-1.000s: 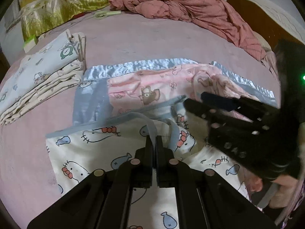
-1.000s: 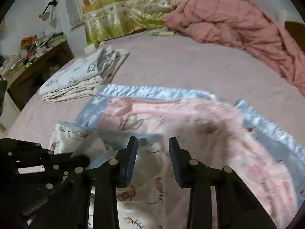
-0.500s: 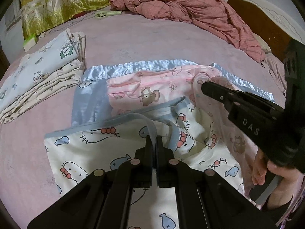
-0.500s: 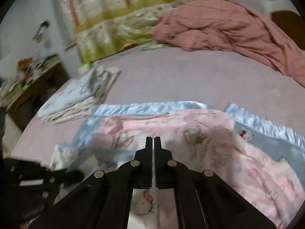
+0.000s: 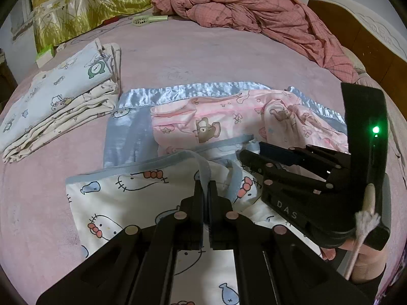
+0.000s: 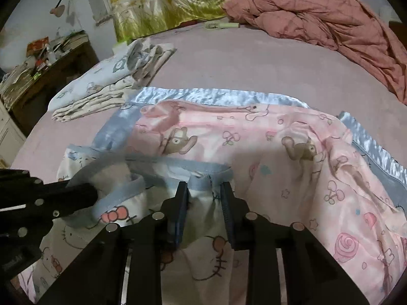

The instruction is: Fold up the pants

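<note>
White cat-print pants (image 5: 122, 203) with a blue waistband (image 5: 203, 167) lie on the bed, nearest me. My left gripper (image 5: 206, 184) is shut on a raised loop of that waistband. The right gripper (image 6: 203, 186) is low over the same pants (image 6: 203, 254), and its jaws are opening. The waistband (image 6: 201, 178) and bunched white cloth sit between its fingers, which stand apart. From the left wrist view the right gripper (image 5: 251, 151) reaches in from the right, beside my left one. The left gripper (image 6: 86, 193) shows at the left edge of the right wrist view.
A pink bear-print garment (image 5: 203, 127) and a blue satin one (image 5: 127, 132) lie spread behind the pants. A folded stack (image 5: 58, 101) sits at left, a crumpled pink quilt (image 5: 254, 7) at the back, a headboard (image 5: 368, 38) at right, and a cluttered desk (image 6: 38, 71) beside the bed.
The right gripper, shut above the pink garment half a second ago, has dropped to the waistband and its jaws have parted around it. The left gripper has held still.
</note>
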`<state>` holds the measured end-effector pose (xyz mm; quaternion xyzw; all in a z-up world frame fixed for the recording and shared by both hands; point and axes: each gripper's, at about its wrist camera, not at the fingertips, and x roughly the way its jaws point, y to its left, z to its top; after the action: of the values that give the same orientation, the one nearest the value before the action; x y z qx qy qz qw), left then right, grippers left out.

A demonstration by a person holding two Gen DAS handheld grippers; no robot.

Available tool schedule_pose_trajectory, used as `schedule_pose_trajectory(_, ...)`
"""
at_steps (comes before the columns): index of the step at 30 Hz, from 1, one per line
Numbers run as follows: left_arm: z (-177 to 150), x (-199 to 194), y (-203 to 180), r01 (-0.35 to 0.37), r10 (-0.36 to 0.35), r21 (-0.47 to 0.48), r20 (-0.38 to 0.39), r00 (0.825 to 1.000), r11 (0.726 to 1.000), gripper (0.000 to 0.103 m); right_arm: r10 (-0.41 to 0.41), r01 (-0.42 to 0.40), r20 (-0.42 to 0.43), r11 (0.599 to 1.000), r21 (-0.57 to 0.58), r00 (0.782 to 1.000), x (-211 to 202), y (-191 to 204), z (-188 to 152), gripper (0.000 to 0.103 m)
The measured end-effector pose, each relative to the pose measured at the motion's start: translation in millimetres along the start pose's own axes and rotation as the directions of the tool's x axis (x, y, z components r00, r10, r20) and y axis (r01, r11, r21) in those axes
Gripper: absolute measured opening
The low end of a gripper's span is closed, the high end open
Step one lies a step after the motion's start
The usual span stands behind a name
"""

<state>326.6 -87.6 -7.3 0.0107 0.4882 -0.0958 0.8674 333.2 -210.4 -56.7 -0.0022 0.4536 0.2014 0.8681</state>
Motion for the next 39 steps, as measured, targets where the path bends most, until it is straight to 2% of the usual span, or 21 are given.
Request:
schedule_pose_trajectory(2, -0.1, 0.1, 0.4, 0.002, -0.002, -0.001, -0.002, 1.0, 1.0, 0.002, 0.007, -0.007, 0.004, 1.0, -0.004, 1.0, -0.3, 0.1, 0.5, 0.01)
schedule_pose_trajectory(10, -0.8, 0.0, 0.0, 0.001, -0.001, -0.001, -0.004, 1.0, 1.0, 0.002, -0.035, 0.025, 0.13, 0.997, 0.077, 0.991, -22.5, -19.9, 7.5, 0.009)
schedule_pose_trajectory(14, -1.0, 0.6, -2.2, 0.004, -0.004, 0.004, -0.008, 1.0, 1.0, 0.002, -0.117, 0.103, 0.143, 0.989, 0.103, 0.983, -21.7, -29.2, 8.1, 0.009)
schedule_pose_trajectory(18, -0.6, 0.6, -3.8, 0.015, -0.015, 0.006, -0.003, 1.0, 1.0, 0.002, -0.139, 0.124, 0.112, 0.984, 0.131, 0.984, -13.3, -38.5, 8.2, 0.012)
schedule_pose_trajectory(20, 0.3, -1.8, -4.6, 0.045, -0.045, 0.005, 0.02, 0.999, 0.999, 0.002, -0.136, 0.121, 0.091, 0.982, 0.147, 0.987, -13.1, -42.7, 7.7, 0.018)
schedule_pose_trajectory(23, 2.6, -9.8, -5.6, 0.102, -0.102, -0.001, 0.069, 0.992, 0.995, 0.002, -0.077, 0.056, 0.124, 0.985, 0.161, 0.989, -30.9, -46.0, 8.4, 0.022)
schedule_pose_trajectory(24, 3.3, -12.7, -6.1, 0.109, -0.109, 0.001, 0.086, 0.99, 0.994, 0.002, -0.027, 0.007, 0.135, 0.989, 0.149, 0.99, -39.3, -45.8, 9.6, 0.022)
schedule_pose_trajectory(26, 5.0, -15.6, -6.4, 0.12, -0.119, -0.003, 0.105, 0.987, 0.993, 0.002, 0.158, -0.164, 0.092, 0.985, 0.061, 0.983, -55.8, -38.8, 11.3, 0.023)
schedule_pose_trajectory(27, 6.0, -17.1, -4.6, 0.13, -0.128, -0.012, 0.116, 0.985, 0.991, 0.002, 0.247, -0.247, 0.048, 0.969, 0.005, 0.968, -63.7, -32.8, 9.4, 0.023)
schedule_pose_trajectory(28, 7.2, -19.9, -2.3, 0.147, -0.142, -0.023, 0.138, 0.98, 0.989, 0.002, 0.274, -0.273, 0.033, 0.962, -0.021, 0.961, -67.9, -29.7, 7.9, 0.025)
schedule_pose_trajectory(29, 8.2, -23.6, -1.2, 0.157, -0.151, -0.026, 0.161, 0.975, 0.987, 0.009, 0.29, -0.288, 0.027, 0.956, -0.061, 0.957, -75.3, -25.9, 5.9, 0.028)
schedule_pose_trajectory(30, 8.7, -29.9, 0.1, 0.174, -0.166, -0.023, 0.194, 0.967, 0.985, 0.026, 0.282, -0.279, 0.037, 0.957, -0.074, 0.959, -79.2, -25.0, 5.8, 0.032)
schedule_pose_trajectory(31, 8.6, -37.0, 1.8, 0.19, -0.18, -0.023, 0.227, 0.957, 0.982, 0.04, 0.272, -0.268, 0.051, 0.961, -0.072, 0.961, -81.0, -25.3, 6.0, 0.044)
schedule_pose_trajectory(32, 8.3, -46.9, 4.6, 0.21, -0.194, -0.03, 0.276, 0.941, 0.977, 0.069, 0.254, -0.25, 0.079, 0.966, -0.057, 0.964, -82.7, -27.3, 7.6, 0.055)
schedule_pose_trajectory(33, 7.4, -55.7, 6.9, 0.223, -0.201, -0.034, 0.322, 0.925, 0.974, 0.08, 0.243, -0.24, 0.102, 0.97, -0.048, 0.965, -84.0, -29.0, 7.8, 0.057)
schedule_pose_trajectory(34, 6.8, -65.0, 9.1, 0.229, -0.2, -0.037, 0.362, 0.91, 0.973, 0.08, 0.237, -0.233, 0.121, 0.971, -0.046, 0.964, -84.0, -29.5, 7.9, 0.057)
schedule_pose_trajectory(35, 6.8, -69.9, 10.3, 0.219, -0.189, -0.041, 0.371, 0.909, 0.975, 0.08, 0.233, -0.228, 0.125, 0.972, -0.055, 0.964, -82.8, -29.1, 7.5, 0.057)
schedule_pose_trajectory(38, 8.4, -74.2, 15.2, 0.102, -0.065, -0.089, 0.345, 0.936, 0.991, 0.08, 0.229, -0.22, 0.094, 0.97, -0.1, 0.969, -79.9, -24.5, 6.1, 0.057)
schedule_pose_trajectory(39, 9.1, -73.6, 18.4, 0.057, -0.015, -0.113, 0.34, 0.94, 0.992, 0.079, 0.238, -0.227, 0.078, 0.965, -0.13, 0.968, -81.2, -19.5, 3.4, 0.057)
